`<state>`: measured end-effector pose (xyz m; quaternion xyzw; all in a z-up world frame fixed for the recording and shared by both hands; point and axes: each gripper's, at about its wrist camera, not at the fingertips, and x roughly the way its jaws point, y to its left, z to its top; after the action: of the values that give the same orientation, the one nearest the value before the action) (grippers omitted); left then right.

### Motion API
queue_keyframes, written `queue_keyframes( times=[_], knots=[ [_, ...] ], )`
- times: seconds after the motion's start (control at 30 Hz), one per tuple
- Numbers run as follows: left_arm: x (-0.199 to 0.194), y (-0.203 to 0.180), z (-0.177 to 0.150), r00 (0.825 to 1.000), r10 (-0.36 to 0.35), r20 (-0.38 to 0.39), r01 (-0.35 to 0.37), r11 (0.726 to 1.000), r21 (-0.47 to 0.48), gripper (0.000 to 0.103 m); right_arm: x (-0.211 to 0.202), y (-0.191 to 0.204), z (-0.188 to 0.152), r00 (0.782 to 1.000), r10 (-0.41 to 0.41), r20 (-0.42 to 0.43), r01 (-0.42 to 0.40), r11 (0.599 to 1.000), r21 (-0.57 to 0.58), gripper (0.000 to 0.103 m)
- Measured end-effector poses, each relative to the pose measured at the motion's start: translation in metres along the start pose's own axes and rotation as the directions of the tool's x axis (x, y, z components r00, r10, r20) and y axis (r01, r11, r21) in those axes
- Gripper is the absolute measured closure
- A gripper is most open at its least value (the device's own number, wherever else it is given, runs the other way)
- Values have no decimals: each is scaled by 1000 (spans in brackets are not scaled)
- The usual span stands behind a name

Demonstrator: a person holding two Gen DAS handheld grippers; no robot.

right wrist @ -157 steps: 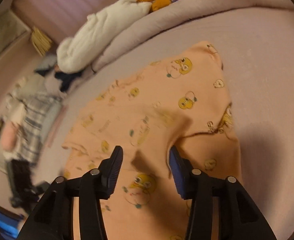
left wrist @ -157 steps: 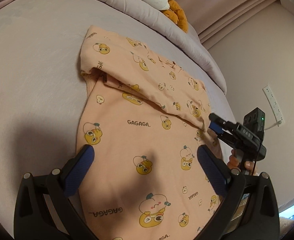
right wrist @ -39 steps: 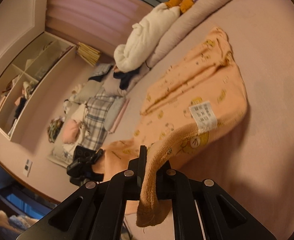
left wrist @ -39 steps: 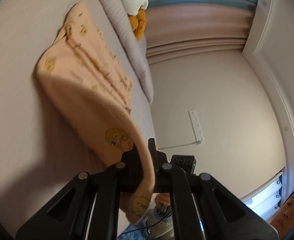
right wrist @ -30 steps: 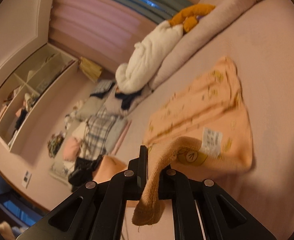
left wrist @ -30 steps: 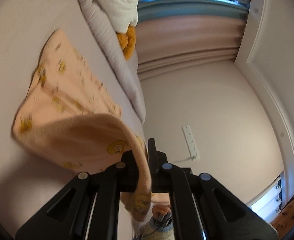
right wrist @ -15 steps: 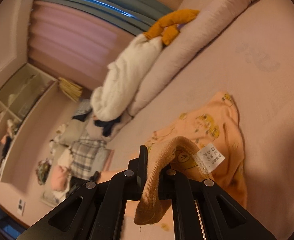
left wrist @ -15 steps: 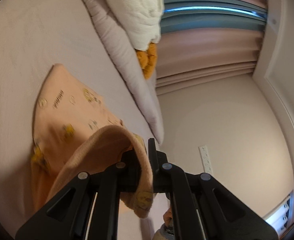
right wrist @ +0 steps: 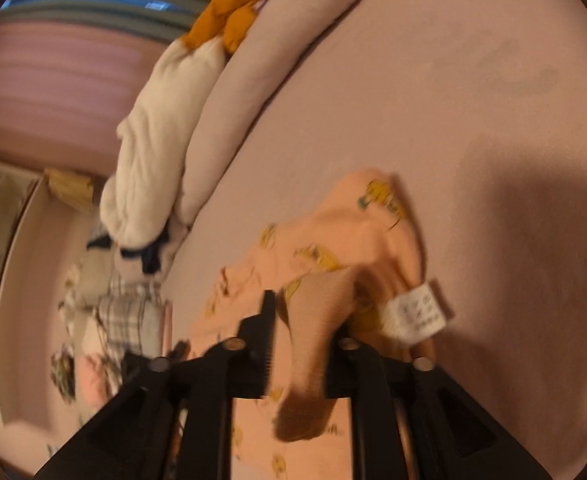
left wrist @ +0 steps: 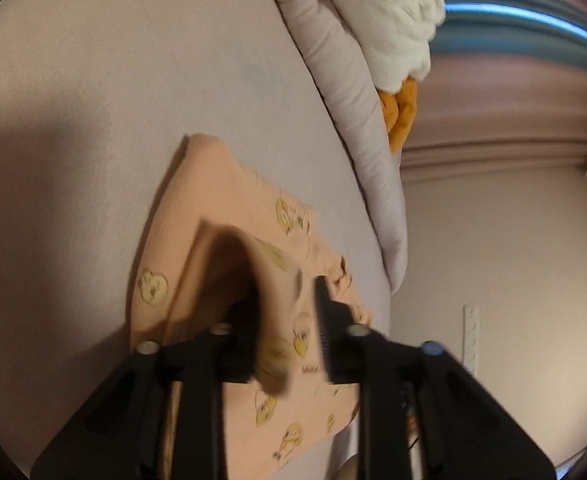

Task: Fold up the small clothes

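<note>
- The left tongs (left wrist: 285, 320) are opening, with a folded-over edge of the peach garment (left wrist: 221, 216) hanging loose between their jaws, against the left one.
- The garment is lying doubled over on the pinkish bed (left wrist: 93, 80), near the rolled duvet (left wrist: 345, 80).
- The right tongs (right wrist: 305, 340) are opening too, with the garment's hem (right wrist: 313, 340) drooping between them, its white label (right wrist: 415, 316) sticking out on the right.

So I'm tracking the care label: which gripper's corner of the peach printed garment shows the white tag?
The right gripper: a white care label hangs beside its opening jaws. The left gripper shows none.
</note>
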<state>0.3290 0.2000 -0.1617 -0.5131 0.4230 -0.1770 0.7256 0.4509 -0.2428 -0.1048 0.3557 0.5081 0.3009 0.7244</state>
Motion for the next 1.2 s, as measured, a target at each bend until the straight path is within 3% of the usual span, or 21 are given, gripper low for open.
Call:
queue_keyframes(
  times=[0.03, 0.13, 0.23, 0.27, 0.3, 0.37, 0.4, 0.43, 0.5, 0.6, 0.63, 0.7, 0.77, 0.83, 0.9, 0.97, 1.03, 1.1, 1.17, 1.2],
  knots=[
    [-2, -1, 1, 1000, -11, -3, 11, 1000, 0, 66, -2, 2, -1, 1000, 8, -7, -8, 1000, -8, 64],
    [-2, -3, 9, 997, -78, -2, 78, 996, -44, 51, -7, 6, 0, 998, 57, -20, -57, 998, 2, 62],
    [10, -1, 23, 987, -163, 14, 163, 976, -143, 51, -1, 2, 8, 992, 121, -32, -118, 989, 85, 62],
    [13, 2, 28, 979, -203, 30, 205, 961, -185, 51, 2, -2, 12, 986, 160, -33, -155, 979, 133, 62],
    [15, 10, 33, 960, -271, 67, 279, 926, -254, 51, 5, -5, 15, 981, 193, -19, -187, 968, 169, 62],
    [17, 23, 39, 934, -329, 143, 358, 863, -356, 42, 7, -13, 23, 963, 265, 54, -270, 926, 263, 62],
    [16, 26, 42, 929, -328, 172, 370, 850, -375, 42, 5, -22, 27, 950, 294, 103, -311, 899, 308, 60],
    [14, 27, 46, 932, -302, 199, 357, 860, -365, 42, 2, -30, 31, 939, 306, 156, -341, 877, 339, 59],
    [3, 23, 50, 944, -238, 231, 304, 898, -318, 42, -5, -36, 36, 944, 261, 201, -316, 892, 324, 59],
    [-16, 25, 51, 922, -251, 293, 334, 899, -283, 42, -13, -38, 36, 950, 229, 211, -283, 917, 280, 59],
    [-22, 25, 51, 930, -218, 297, 302, 912, -276, 42, -18, -38, 34, 951, 220, 216, -274, 925, 265, 59],
    [-35, 14, 49, 962, -104, 252, 159, 965, -209, 42, -27, -30, 28, 960, 184, 211, -226, 954, 197, 59],
    [-44, 1, 39, 977, -50, 208, 71, 993, -96, 42, -36, -13, 22, 978, 101, 183, -117, 990, 78, 59],
    [-49, -20, 25, 985, -23, 170, 17, 999, 38, 42, -38, 14, 9, 989, -10, 146, 23, 996, -91, 59],
    [-48, -40, 7, 991, 15, 130, -37, 985, 167, 42, -36, 38, -8, 984, -115, 137, 148, 955, -258, 59],
    [-41, -53, -14, 995, 51, 88, -73, 961, 268, 42, -28, 58, -27, 966, -209, 150, 252, 884, -394, 59],
    [-33, -58, -36, 993, 101, 53, -113, 933, 340, 46, -20, 63, -39, 968, -222, 114, 249, 862, -441, 68],
    [-25, -54, -54, 986, 161, 31, -160, 908, 386, 51, -14, 59, -45, 962, -257, 97, 273, 852, -447, 69],
    [-18, -44, -67, 972, 235, 20, -222, 883, 413, 53, -7, 53, -50, 930, -350, 113, 361, 807, -467, 69],
    [-14, -34, -74, 960, 281, 17, -260, 866, 427, 55, -1, 47, -53, 903, -414, 119, 417, 772, -480, 69]
  ],
)
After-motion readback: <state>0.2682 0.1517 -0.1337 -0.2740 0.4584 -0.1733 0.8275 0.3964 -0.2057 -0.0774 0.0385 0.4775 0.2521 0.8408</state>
